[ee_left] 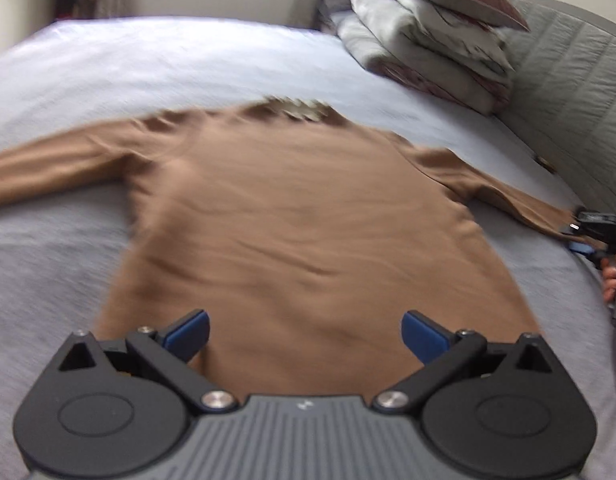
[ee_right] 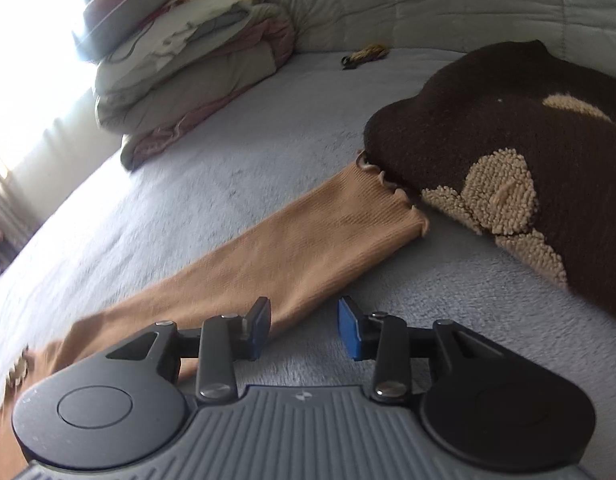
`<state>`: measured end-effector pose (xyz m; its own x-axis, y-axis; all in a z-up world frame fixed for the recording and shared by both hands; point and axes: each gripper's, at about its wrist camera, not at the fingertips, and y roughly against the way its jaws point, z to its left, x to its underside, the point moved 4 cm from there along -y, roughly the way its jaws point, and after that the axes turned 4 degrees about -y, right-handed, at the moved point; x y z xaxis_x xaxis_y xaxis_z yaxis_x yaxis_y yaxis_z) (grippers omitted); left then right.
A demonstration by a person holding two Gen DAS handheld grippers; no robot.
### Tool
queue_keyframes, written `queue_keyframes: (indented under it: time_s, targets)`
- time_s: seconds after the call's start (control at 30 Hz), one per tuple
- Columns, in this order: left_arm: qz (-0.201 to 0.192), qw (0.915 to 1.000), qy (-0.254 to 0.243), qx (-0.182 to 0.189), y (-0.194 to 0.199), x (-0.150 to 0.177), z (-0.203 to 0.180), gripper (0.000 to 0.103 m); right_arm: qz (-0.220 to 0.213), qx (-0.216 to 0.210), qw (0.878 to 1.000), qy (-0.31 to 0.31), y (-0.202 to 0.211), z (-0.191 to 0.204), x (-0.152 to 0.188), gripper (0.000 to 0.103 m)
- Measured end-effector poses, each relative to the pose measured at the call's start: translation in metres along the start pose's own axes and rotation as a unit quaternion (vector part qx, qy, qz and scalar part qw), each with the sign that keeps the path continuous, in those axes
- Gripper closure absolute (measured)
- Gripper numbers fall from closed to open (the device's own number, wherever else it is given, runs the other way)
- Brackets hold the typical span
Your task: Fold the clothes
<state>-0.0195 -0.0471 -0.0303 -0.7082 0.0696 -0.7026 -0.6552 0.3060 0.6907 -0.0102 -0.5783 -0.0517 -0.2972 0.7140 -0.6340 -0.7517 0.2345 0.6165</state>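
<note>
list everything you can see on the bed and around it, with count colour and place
tan long-sleeved knit top: 1, tan, spread flat mid-bed, both sleeves out to the sides
dark brown knit garment with beige looped patches: 1, brown and beige, at the cuff end of the top's sleeve
stack of folded bedding and pillows: 1 pile, cream, grey and mauve, far corner by the headboard
small yellow and dark tangled item: 1, near the headboard, too small to identify
grey quilted headboard: 1, grey, along the bed's edge
pale grey fleecy bed cover: 1, under everything
left gripper: 1, black with blue pads, open over the top's hem
right gripper: 1, same colours, open beside the sleeve
</note>
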Motion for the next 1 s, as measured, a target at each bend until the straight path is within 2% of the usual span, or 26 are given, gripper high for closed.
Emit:
queue_keyframes:
  time_s: [0.07, 0.17, 0.23, 0.33, 0.37, 0.43, 0.53, 0.57, 0.67, 0.73, 0.77, 0.83, 0.9, 0.93, 1.0]
  targets:
    - [-0.011, 0.9999, 0.008, -0.008, -0.003, 0.0, 0.011, 0.0, -0.015, 0.0, 1.0, -0.018, -0.003, -0.002, 0.001, 0.063]
    - [-0.015, 0.9998, 0.015, 0.003, -0.009, -0.001, 0.019, 0.0, -0.03, 0.001, 0.999, -0.035, -0.009, -0.002, 0.0, 0.063]
    - [-0.017, 0.9998, -0.006, 0.007, -0.016, -0.001, 0.019, 0.0, -0.039, 0.007, 0.999, -0.036, -0.015, 0.001, -0.003, 0.063]
    - [0.007, 0.9981, -0.06, 0.001, -0.024, 0.002, 0.008, 0.0, -0.053, 0.022, 0.998, -0.03, -0.021, 0.008, -0.005, 0.065]
    - [0.013, 0.9973, -0.072, 0.006, -0.022, 0.003, 0.004, 0.0, -0.054, 0.027, 0.998, -0.026, -0.022, 0.01, -0.006, 0.071]
    - [0.025, 0.9953, -0.092, 0.016, -0.019, 0.003, -0.003, 0.001, -0.048, 0.033, 0.998, -0.019, -0.025, 0.015, -0.006, 0.074]
    - [0.01, 0.9959, -0.069, 0.058, 0.0, -0.009, 0.005, 0.004, -0.032, 0.027, 0.999, -0.009, -0.021, 0.021, -0.003, 0.073]
    - [-0.007, 0.9963, -0.061, 0.06, 0.007, -0.015, 0.012, 0.004, -0.024, 0.019, 1.0, -0.005, -0.017, 0.022, 0.0, 0.071]
    - [-0.036, 0.9985, -0.011, 0.041, 0.014, -0.033, 0.049, 0.004, 0.007, -0.013, 1.0, 0.01, -0.004, 0.027, 0.01, 0.067]
    - [-0.034, 0.9968, 0.057, 0.044, 0.004, -0.043, 0.081, 0.005, 0.026, -0.035, 0.999, 0.024, 0.004, 0.032, 0.018, 0.067]
    - [-0.031, 0.9935, 0.097, 0.051, -0.003, -0.044, 0.098, 0.006, 0.036, -0.046, 0.998, 0.031, 0.007, 0.036, 0.023, 0.067]
    - [-0.021, 0.9814, 0.179, 0.065, -0.021, -0.044, 0.127, 0.014, 0.057, -0.077, 0.995, 0.039, 0.011, 0.047, 0.032, 0.067]
    - [-0.019, 0.9691, 0.232, 0.082, -0.036, -0.042, 0.145, 0.021, 0.077, -0.109, 0.99, 0.048, 0.013, 0.062, 0.045, 0.067]
    - [-0.02, 0.9625, 0.255, 0.089, -0.043, -0.042, 0.153, 0.021, 0.087, -0.126, 0.987, 0.053, 0.013, 0.07, 0.052, 0.067]
    - [-0.035, 0.9548, 0.279, 0.096, -0.051, -0.046, 0.158, 0.023, 0.107, -0.157, 0.98, 0.061, 0.012, 0.087, 0.068, 0.067]
